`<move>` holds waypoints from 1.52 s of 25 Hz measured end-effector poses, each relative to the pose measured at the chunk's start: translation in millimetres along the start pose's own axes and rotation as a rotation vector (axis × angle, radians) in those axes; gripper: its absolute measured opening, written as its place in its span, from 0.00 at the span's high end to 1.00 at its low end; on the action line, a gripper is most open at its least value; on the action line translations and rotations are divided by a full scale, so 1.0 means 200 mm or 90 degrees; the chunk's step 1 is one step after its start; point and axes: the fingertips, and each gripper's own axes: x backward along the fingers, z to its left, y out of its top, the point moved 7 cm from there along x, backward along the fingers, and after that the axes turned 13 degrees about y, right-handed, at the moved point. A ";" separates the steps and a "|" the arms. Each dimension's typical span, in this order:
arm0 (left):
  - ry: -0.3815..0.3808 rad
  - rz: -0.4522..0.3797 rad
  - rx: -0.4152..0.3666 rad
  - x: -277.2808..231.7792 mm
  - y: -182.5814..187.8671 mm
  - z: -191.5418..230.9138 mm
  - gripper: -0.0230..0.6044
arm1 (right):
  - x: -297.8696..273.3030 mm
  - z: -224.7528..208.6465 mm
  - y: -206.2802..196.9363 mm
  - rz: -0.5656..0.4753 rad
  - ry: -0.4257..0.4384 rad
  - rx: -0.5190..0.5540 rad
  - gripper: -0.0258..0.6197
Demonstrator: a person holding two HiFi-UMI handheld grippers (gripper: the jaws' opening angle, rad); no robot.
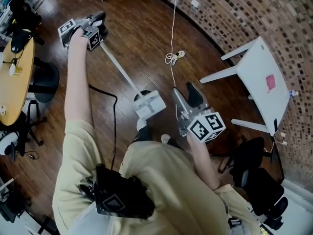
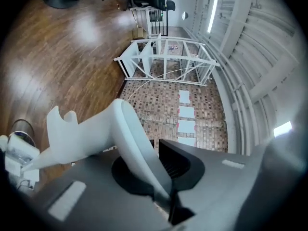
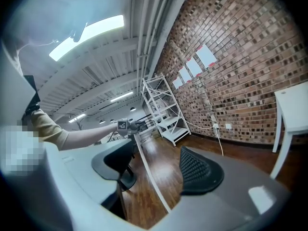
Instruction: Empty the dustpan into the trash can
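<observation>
My left gripper [image 1: 98, 21] [image 2: 154, 162] is stretched out at the upper left, shut on the white curved grip [image 2: 96, 134] of a long-handled dustpan. The thin white pole [image 1: 120, 70] [image 3: 149, 177] slopes down to the white dustpan [image 1: 150, 105] [image 2: 17, 153], which hangs beside a dark round trash can [image 1: 145, 92] [image 2: 20, 128] on the wood floor. My right gripper [image 1: 185, 96] [image 3: 156, 170] hovers just right of the dustpan, open, with nothing between its fingers. In the right gripper view the pole shows between the jaws but lies farther off.
A white table [image 1: 264, 77] stands by the curved brick wall [image 1: 274, 13] at the right, with a black office chair [image 1: 254, 180] below it. A white cable [image 1: 172, 58] trails over the floor. A round wooden table [image 1: 17, 77] is at the left, white shelving [image 2: 163, 61] farther off.
</observation>
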 end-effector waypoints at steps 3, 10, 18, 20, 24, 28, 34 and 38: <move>0.000 -0.019 0.021 0.03 0.08 0.05 0.93 | -0.04 0.01 -0.01 0.000 0.005 -0.006 0.50; -0.049 -0.025 0.049 0.17 -0.13 0.00 0.96 | -0.03 0.02 0.00 -0.015 0.011 -0.008 0.50; -0.097 0.016 0.060 0.29 -0.57 -0.03 0.96 | 0.05 0.09 0.02 -0.037 0.051 -0.002 0.50; -0.097 0.021 0.051 0.33 -0.71 -0.04 0.96 | 0.12 0.10 0.03 -0.041 0.063 0.000 0.50; -0.107 0.039 0.046 0.42 -1.02 0.00 0.96 | 0.28 0.11 0.00 -0.048 0.076 -0.003 0.50; -0.114 0.065 0.027 0.50 -1.34 0.04 0.96 | 0.46 0.11 -0.02 -0.057 0.085 -0.008 0.50; -0.101 0.062 -0.014 0.60 -1.65 0.09 0.96 | 0.66 0.11 -0.04 -0.072 0.101 -0.009 0.50; -0.092 0.069 -0.038 0.63 -1.78 0.11 0.96 | 0.72 0.12 -0.05 -0.080 0.107 -0.014 0.50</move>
